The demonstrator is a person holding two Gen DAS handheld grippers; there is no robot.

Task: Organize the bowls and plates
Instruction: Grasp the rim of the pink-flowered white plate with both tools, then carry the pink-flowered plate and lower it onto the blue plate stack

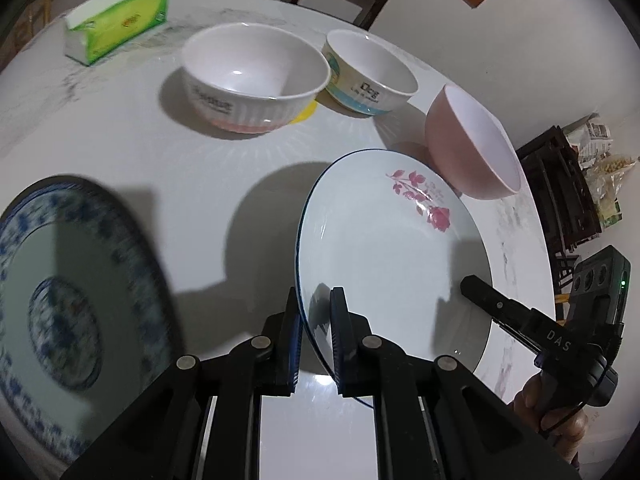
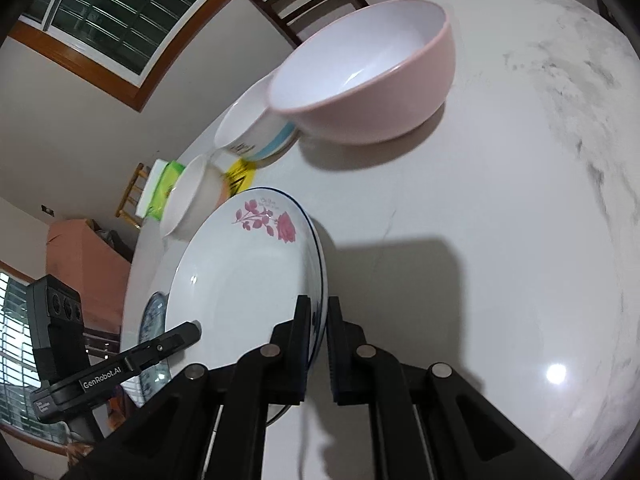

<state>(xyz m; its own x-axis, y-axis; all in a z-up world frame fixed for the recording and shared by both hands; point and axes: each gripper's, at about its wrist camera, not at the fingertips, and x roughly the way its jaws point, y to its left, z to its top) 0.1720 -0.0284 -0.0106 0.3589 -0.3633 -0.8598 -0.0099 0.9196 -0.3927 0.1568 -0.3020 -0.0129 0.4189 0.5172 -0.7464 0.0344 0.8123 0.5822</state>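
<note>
1. Rose plate (image 1: 384, 248) sits lower centre-right of the left wrist view, lifted and tilted, shadow on the table beneath it. In the right wrist view same plate (image 2: 248, 276) is lower left of centre, tipped up on its edge side.
2. Left gripper (image 1: 316, 340) at bottom centre: jaws nearly closed, pinching the plate's near-left rim, one pad over, one under.
3. Right gripper (image 2: 318, 344) at bottom centre of its own view: jaws clamped tight on the opposite rim. Also seen at the right edge of the left view (image 1: 476, 286), reaching onto the plate.
4. Why two grips: looks like a wide, shallow plate gets held on both sides so it stays steady and doesn't swing; my read, not certain.
5. Plate is empty, only the pink rose print near its far rim.
6. Blue-pattern plate (image 1: 60, 300) at lower left, flat on the table, blurred, empty. Likely the stack target, judging by task.
7. Bowls along the top: ribbed white bowl (image 1: 256, 76) upper centre, "Dog" bowl (image 1: 370, 74) just right of it, pink bowl (image 1: 476, 144) right, just beyond the plate's far rim. All three empty, not nested yet.
8. Yellow mat (image 1: 306, 114) peeks out btwn the two white bowls.
9. Tissue pack (image 1: 120, 20) upper left, well apart. Marble table (image 1: 160, 152) under everything.
</note>
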